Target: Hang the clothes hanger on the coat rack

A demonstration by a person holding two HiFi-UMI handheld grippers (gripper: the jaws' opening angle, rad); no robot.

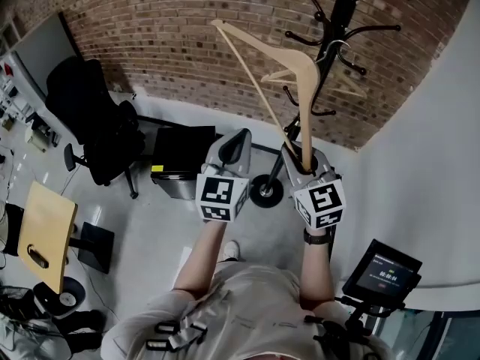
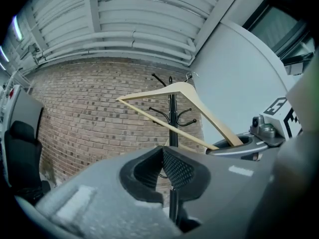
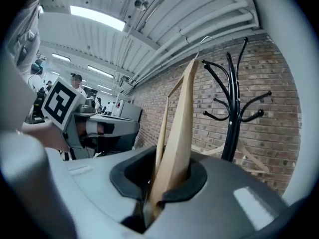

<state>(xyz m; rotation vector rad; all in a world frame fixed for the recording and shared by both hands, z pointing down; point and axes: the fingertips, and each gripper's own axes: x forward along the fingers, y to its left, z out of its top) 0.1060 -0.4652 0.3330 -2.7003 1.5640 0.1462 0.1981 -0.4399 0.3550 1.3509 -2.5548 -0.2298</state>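
Observation:
A pale wooden clothes hanger (image 1: 294,64) stands up out of my right gripper (image 1: 301,156), which is shut on one end of it. Its metal hook (image 1: 339,47) is close by the upper arms of the black coat rack (image 1: 336,17). In the right gripper view the hanger (image 3: 180,123) fills the jaws, with the rack (image 3: 232,116) just beyond to the right. My left gripper (image 1: 238,142) hovers beside the right one, shut with nothing in it. In the left gripper view the hanger (image 2: 185,90) crosses in front of the rack (image 2: 172,114), above the left gripper (image 2: 162,156).
A second wooden hanger (image 1: 351,85) hangs on the rack, whose round base (image 1: 265,191) stands on the floor by the brick wall (image 1: 180,21). A black office chair (image 1: 94,118), a black box (image 1: 180,167) and a wooden seat (image 1: 45,231) are to the left. A white wall (image 1: 420,148) lies to the right.

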